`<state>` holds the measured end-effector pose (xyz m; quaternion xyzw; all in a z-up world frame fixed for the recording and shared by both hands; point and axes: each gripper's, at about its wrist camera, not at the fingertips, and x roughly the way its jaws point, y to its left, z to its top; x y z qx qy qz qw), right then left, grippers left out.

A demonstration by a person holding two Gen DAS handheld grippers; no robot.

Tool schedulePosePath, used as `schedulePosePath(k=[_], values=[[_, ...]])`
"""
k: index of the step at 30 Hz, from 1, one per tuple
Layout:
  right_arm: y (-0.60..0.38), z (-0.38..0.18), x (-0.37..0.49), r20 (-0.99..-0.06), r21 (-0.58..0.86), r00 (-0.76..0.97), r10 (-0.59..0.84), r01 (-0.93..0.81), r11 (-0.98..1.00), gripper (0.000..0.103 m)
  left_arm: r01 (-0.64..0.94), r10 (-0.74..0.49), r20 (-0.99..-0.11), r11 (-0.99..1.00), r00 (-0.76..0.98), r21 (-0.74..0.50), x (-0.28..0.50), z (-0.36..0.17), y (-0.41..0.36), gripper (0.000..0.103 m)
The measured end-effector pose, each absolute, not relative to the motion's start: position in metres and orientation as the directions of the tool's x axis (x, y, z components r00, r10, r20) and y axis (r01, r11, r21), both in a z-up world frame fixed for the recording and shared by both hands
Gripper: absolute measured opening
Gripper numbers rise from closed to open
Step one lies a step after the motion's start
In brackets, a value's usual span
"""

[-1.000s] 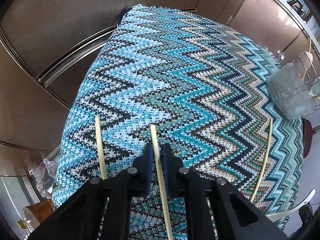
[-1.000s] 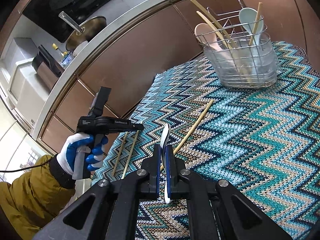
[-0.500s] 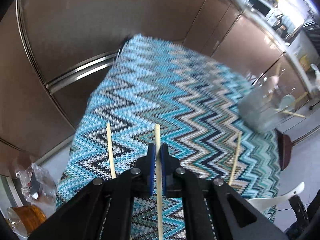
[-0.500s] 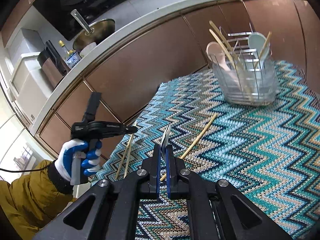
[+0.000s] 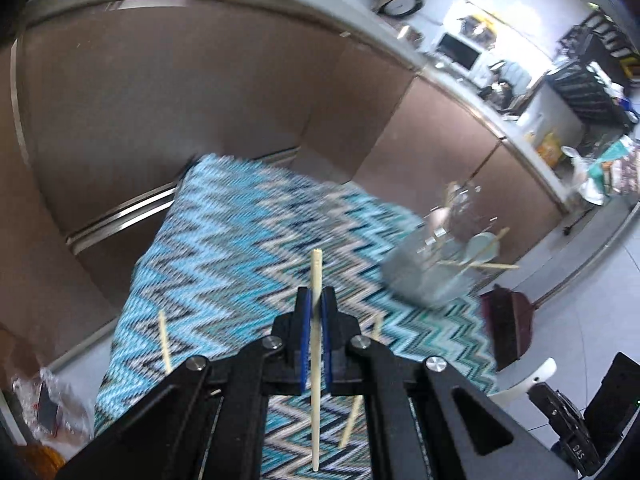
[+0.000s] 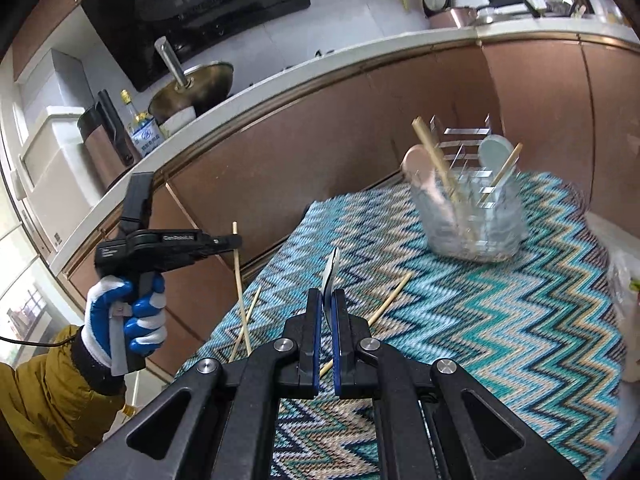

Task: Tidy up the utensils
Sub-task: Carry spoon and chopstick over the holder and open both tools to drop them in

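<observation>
My left gripper (image 5: 316,300) is shut on a pale chopstick (image 5: 316,264), held off the zigzag cloth (image 5: 224,240) and sticking out ahead of the fingers. In the right wrist view that left gripper (image 6: 236,240) sits in a gloved hand (image 6: 124,312), with the chopstick (image 6: 239,276) hanging down from it. My right gripper (image 6: 328,300) is shut on a white spoon (image 6: 331,272), seen edge-on above the cloth (image 6: 500,320). The wire utensil holder (image 6: 472,216) (image 5: 432,276) stands at the far right with spoons and chopsticks in it. Loose chopsticks (image 6: 386,304) (image 5: 164,340) lie on the cloth.
Brown cabinet fronts (image 6: 320,152) run behind the table under a counter with a wok (image 6: 192,88) and a bottle (image 6: 140,128). A broom (image 5: 508,320) and a white chair (image 5: 528,376) stand off the table's right side. A plastic bag (image 6: 628,280) lies at the right edge.
Both grippers have risen off the cloth, the left carrying the chopstick and the right the spoon. The left has tilted up, bringing the holder and counter into view.
</observation>
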<state>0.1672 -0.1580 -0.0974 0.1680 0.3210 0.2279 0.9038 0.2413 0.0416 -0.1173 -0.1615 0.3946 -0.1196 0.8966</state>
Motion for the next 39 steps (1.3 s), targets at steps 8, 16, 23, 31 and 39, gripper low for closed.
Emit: schedulePosePath(k=[8, 16, 23, 31, 39], values=[[-0.199, -0.046, 0.188, -0.448, 0.387, 0.779, 0.44, -0.274, 0.88, 0.005, 0.231, -0.438, -0.526, 0.881, 0.729, -0.413, 0.266, -0.039, -0.007, 0.004], [-0.223, -0.004, 0.238, -0.385, 0.33, 0.844, 0.373, -0.251, 0.91, 0.004, 0.324, -0.487, -0.388, 0.851, 0.783, -0.413, 0.309, 0.024, -0.057, 0.004], [-0.229, -0.006, 0.292, -0.376, 0.305, 0.86, 0.345, -0.237, 0.922, 0.004, 0.316, -0.446, -0.339, 0.872, 0.828, -0.375, 0.352, 0.02, -0.106, 0.004], [-0.231, -0.051, 0.329, -0.425, 0.27, 0.856, 0.295, -0.191, 0.944, 0.004, 0.272, -0.407, -0.373, 0.891, 0.834, -0.364, 0.391, -0.041, -0.142, 0.004], [-0.235, -0.093, 0.325, -0.476, 0.324, 0.832, 0.286, -0.136, 0.936, 0.007, 0.262, -0.392, -0.423, 0.906, 0.817, -0.333, 0.395, -0.086, -0.149, 0.006]])
